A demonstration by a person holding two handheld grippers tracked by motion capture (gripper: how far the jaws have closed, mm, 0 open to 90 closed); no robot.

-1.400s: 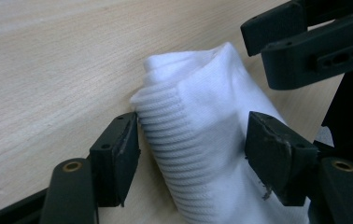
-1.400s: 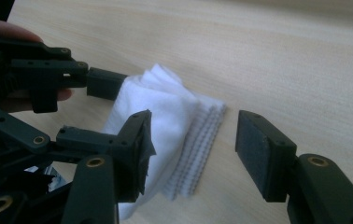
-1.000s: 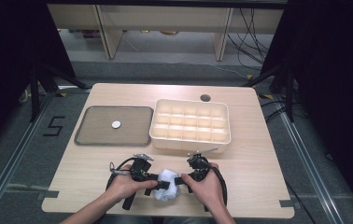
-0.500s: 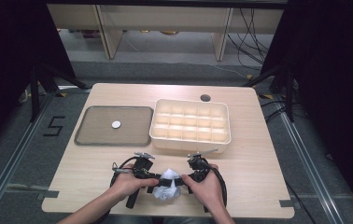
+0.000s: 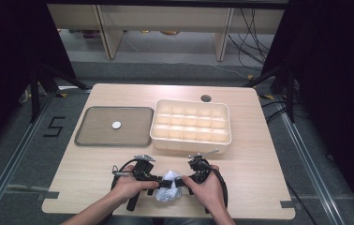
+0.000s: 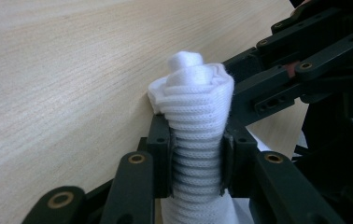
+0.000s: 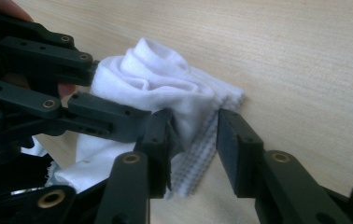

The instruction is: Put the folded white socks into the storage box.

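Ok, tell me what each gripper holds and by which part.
The left gripper clamps the white sock around its ribbed cuff. The right gripper stands open around the cuff's edge, not clamped.

Ribbed white knitted cloth (image 6: 197,140), matt black, probably plastic fingers (image 6: 161,154), pale wood-grain table (image 5: 259,154).

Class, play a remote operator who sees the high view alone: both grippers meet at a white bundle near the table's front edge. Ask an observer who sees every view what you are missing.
Operator: What is the white bundle?
Observer: A rolled white sock with a ribbed cuff.
Operator: Is the left gripper holding it?
Observer: Yes, the left gripper has its jaws shut on the ribbed part.
Operator: And the right gripper?
Observer: The right gripper has its jaws apart, one against the sock's fold, the other clear of it.
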